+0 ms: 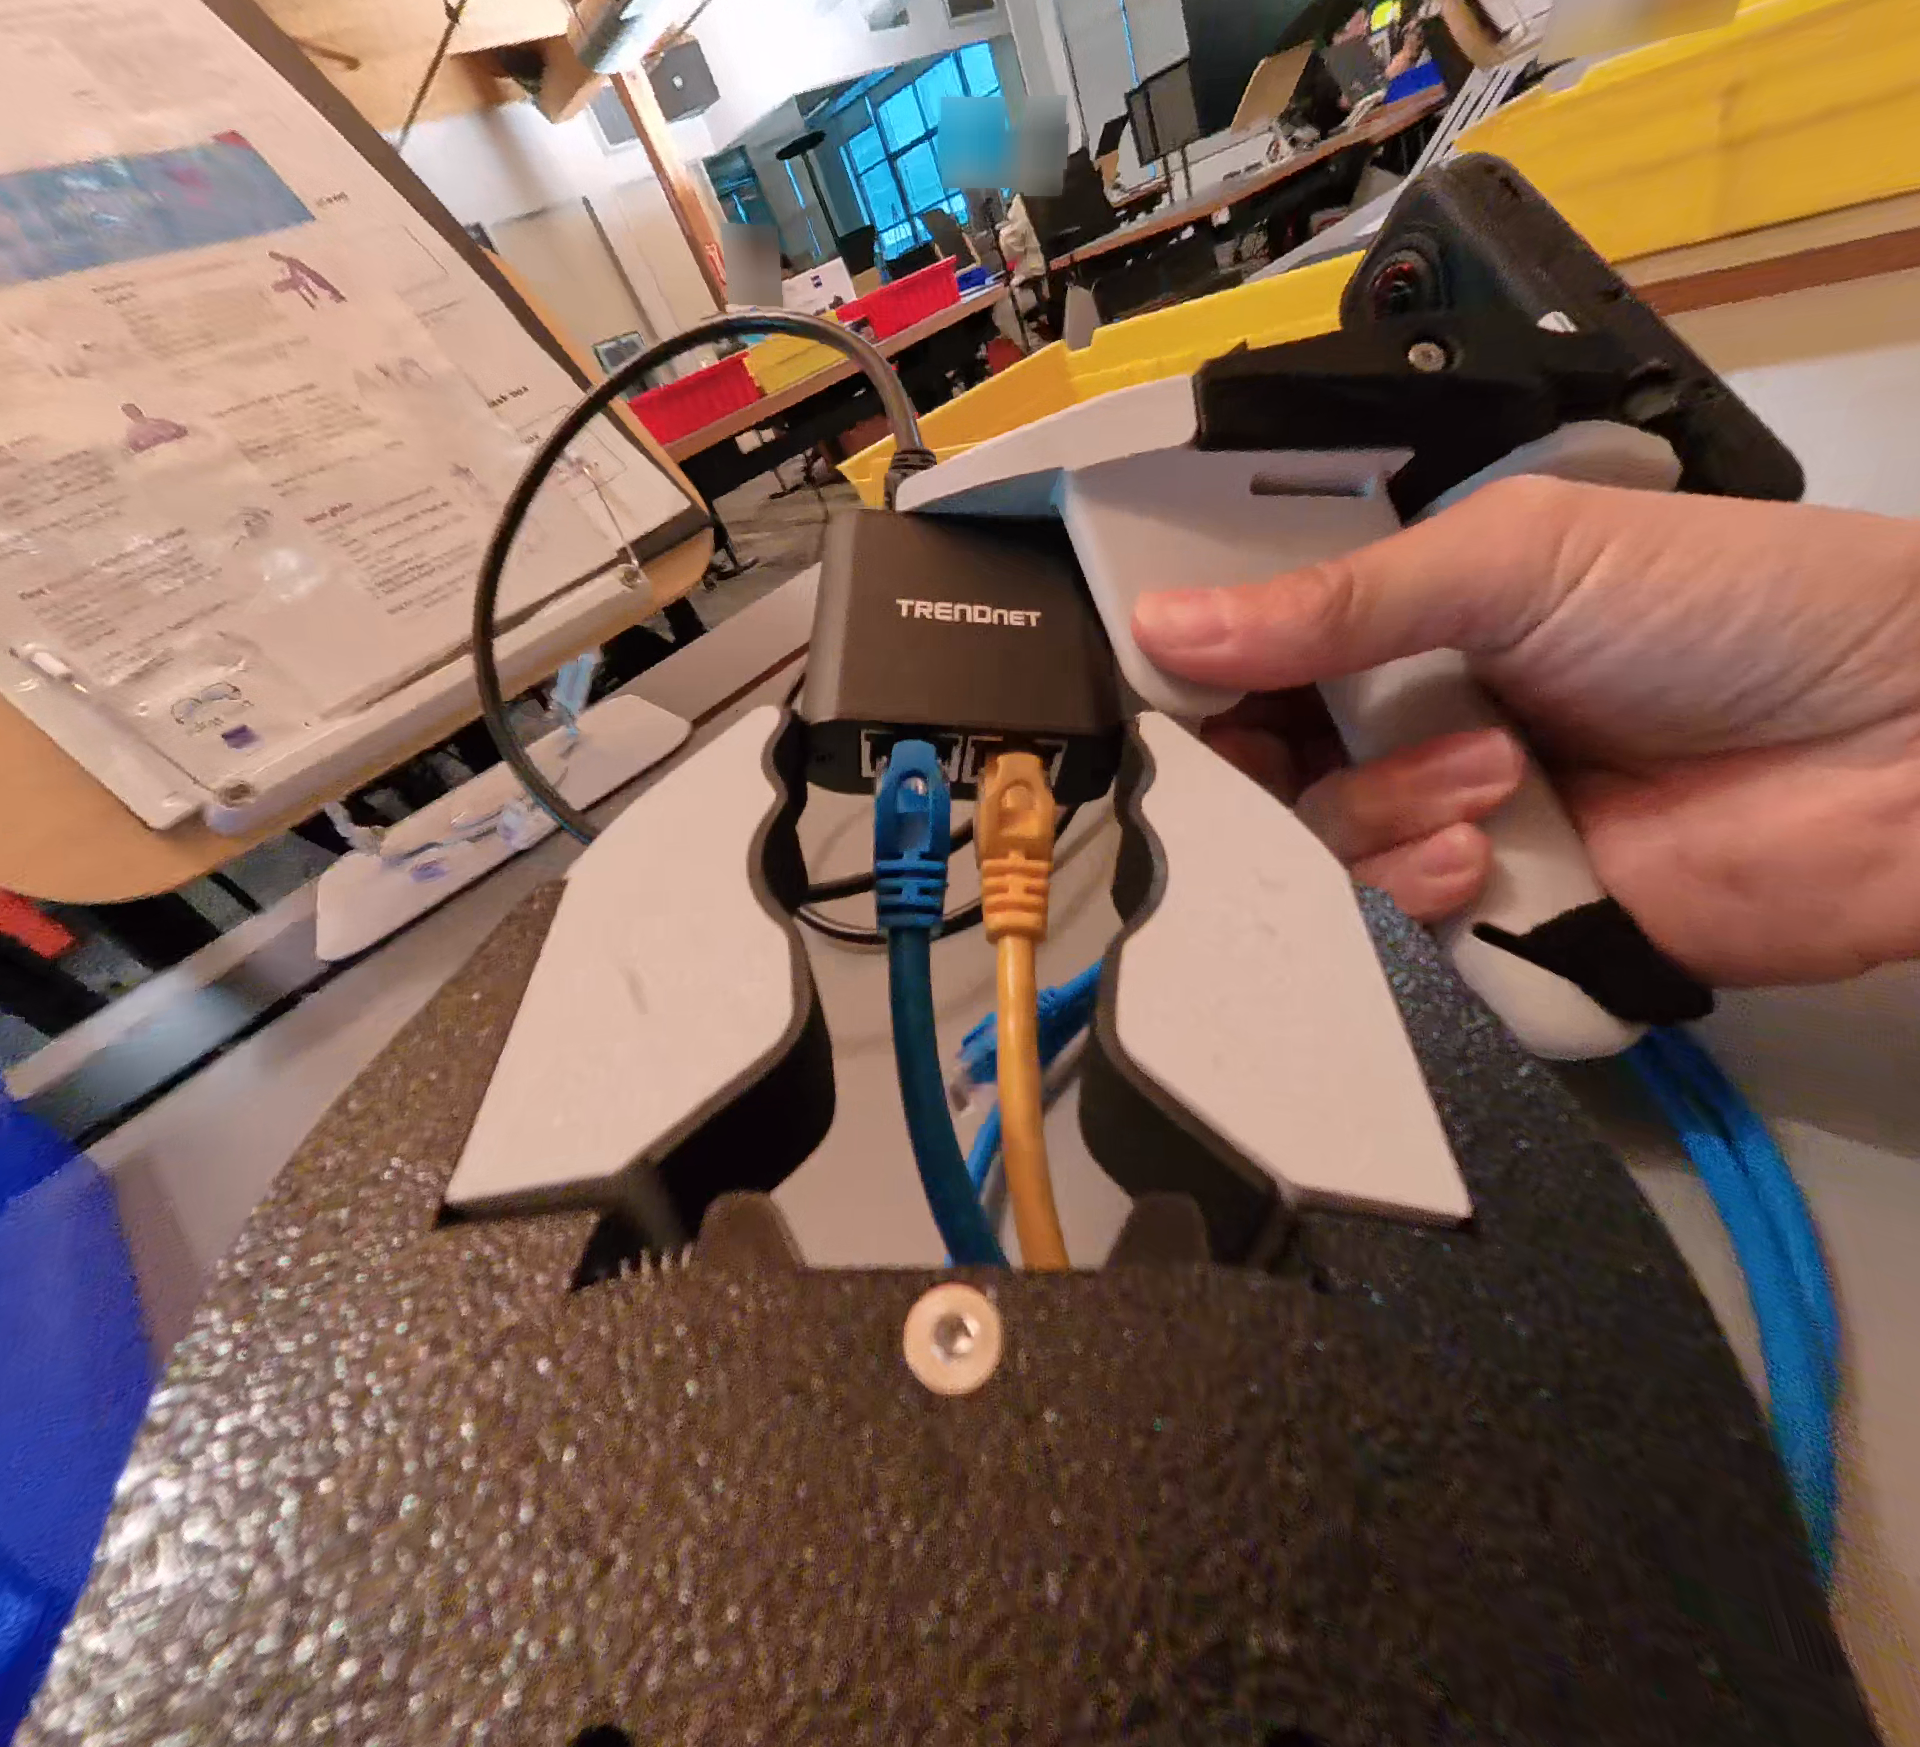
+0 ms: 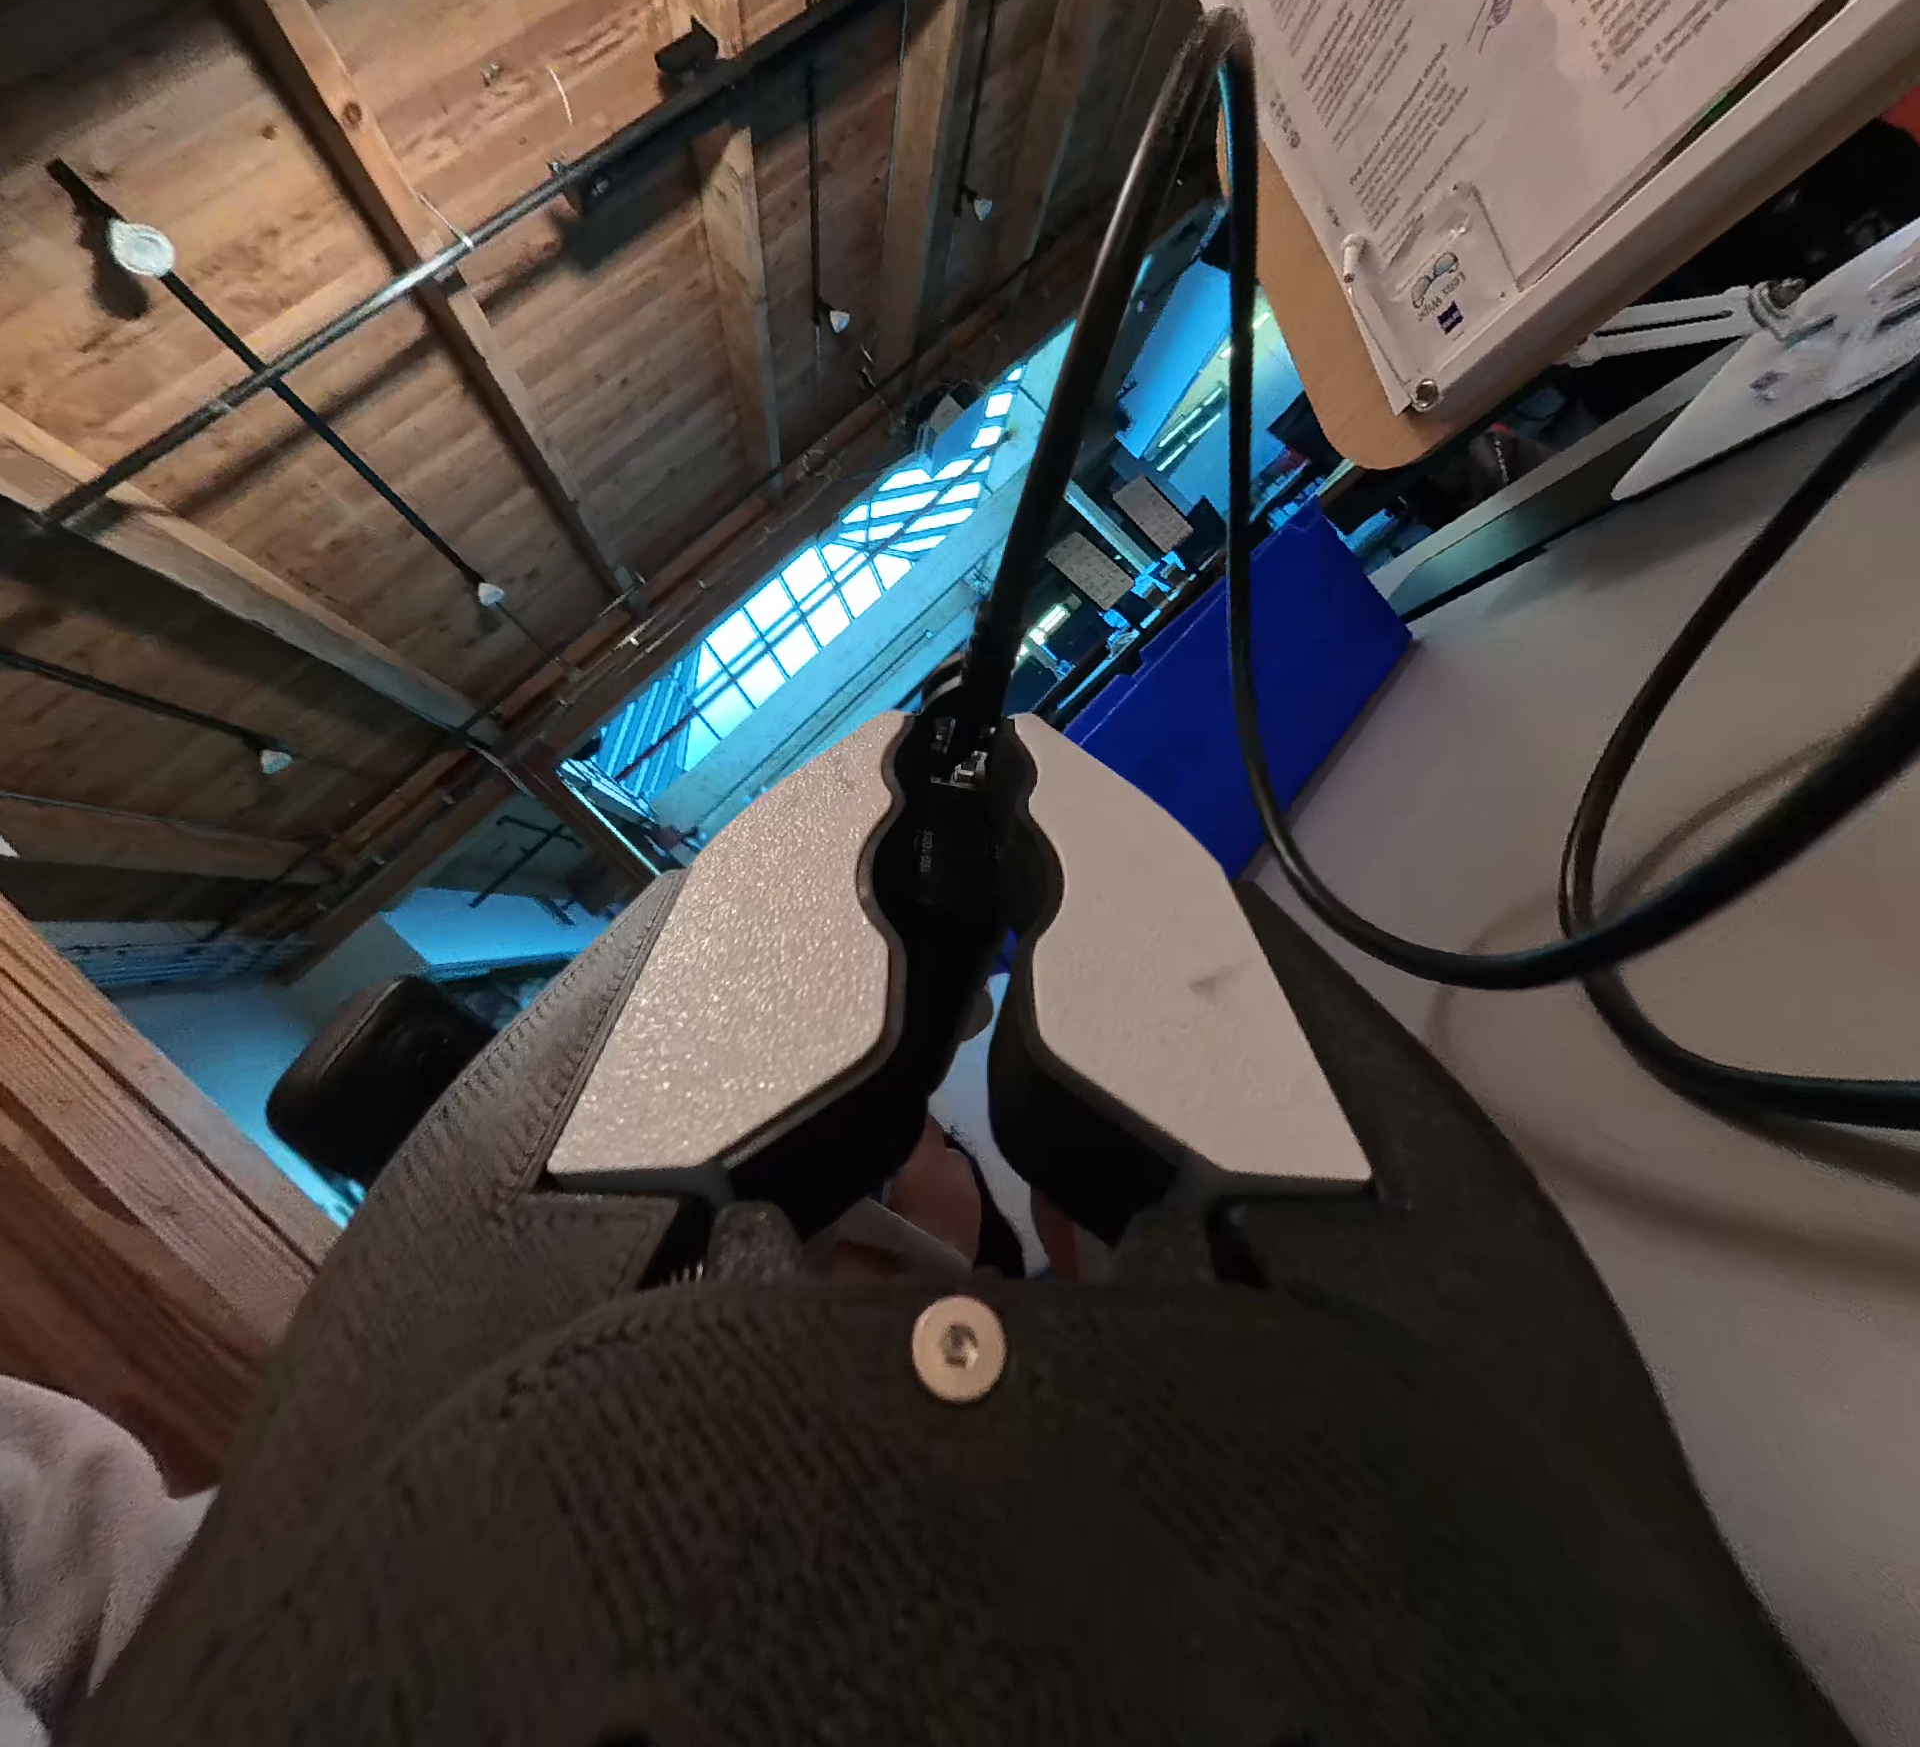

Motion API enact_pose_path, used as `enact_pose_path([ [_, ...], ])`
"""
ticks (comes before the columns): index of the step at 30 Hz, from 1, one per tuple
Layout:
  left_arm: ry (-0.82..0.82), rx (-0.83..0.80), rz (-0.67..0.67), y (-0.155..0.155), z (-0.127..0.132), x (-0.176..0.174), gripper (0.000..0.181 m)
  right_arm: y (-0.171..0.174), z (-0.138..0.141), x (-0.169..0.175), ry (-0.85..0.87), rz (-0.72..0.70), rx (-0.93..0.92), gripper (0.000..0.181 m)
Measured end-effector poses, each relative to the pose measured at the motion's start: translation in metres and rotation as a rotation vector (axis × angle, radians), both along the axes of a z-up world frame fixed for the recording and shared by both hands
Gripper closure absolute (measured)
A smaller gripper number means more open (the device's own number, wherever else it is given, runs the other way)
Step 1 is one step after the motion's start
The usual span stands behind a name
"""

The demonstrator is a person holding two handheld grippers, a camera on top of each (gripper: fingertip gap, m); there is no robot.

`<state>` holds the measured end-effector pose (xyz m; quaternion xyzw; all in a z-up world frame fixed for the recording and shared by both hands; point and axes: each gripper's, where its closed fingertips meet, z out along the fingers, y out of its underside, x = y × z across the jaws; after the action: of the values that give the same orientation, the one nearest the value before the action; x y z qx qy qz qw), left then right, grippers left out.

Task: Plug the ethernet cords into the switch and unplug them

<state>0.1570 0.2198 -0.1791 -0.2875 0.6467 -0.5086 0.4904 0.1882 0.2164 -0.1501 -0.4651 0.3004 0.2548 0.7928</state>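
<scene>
A black switch (image 1: 961, 648) is held up off the table by my right gripper (image 2: 956, 762), which is shut on its body (image 2: 940, 856). That gripper's white fingers (image 1: 1049, 450) and the hand holding it (image 1: 1610, 710) show in the left wrist view. A blue ethernet cord (image 1: 912, 824) and a yellow ethernet cord (image 1: 1018, 840) sit side by side in the switch's front ports. My left gripper (image 1: 956, 762) is open, its fingers flanking both plugs without touching them. A black power cable (image 2: 1091, 347) loops out of the switch's back.
A tilted board with a laminated sheet (image 1: 260, 450) stands at the left. Yellow bins (image 1: 1714, 118) are at the right rear. A bundle of blue cords (image 1: 1745, 1230) runs along the right, with loose blue plugs (image 1: 1039, 1022) under my left gripper. A blue bin (image 2: 1247, 710) sits on the white table (image 2: 1558, 866). Left tips to right tips: about 4 cm.
</scene>
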Motion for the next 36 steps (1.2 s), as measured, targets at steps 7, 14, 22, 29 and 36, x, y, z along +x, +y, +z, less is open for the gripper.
enact_pose_path([
  [7, 0.02, -0.044, -0.011, -0.001, -0.001, 0.0, 0.124, 0.0, -0.002, 0.002, 0.032, 0.06, 0.019, 0.169],
  [14, -0.008, 0.03, -0.039, -0.003, 0.002, -0.004, 0.124, -0.006, 0.004, -0.004, 0.031, 0.107, -0.029, 0.169],
  [22, 0.007, -0.057, -0.07, -0.003, 0.002, -0.003, 0.124, -0.005, 0.003, -0.005, -0.028, 0.05, -0.064, 0.169],
  [29, 0.003, -0.027, -0.034, 0.012, 0.0, -0.002, 0.124, -0.02, 0.008, 0.008, -0.102, -0.003, -0.091, 0.169],
  [36, -0.021, -0.089, -0.012, 0.031, 0.012, -0.005, 0.124, -0.043, 0.047, 0.0, -0.375, -0.028, -0.274, 0.17],
])
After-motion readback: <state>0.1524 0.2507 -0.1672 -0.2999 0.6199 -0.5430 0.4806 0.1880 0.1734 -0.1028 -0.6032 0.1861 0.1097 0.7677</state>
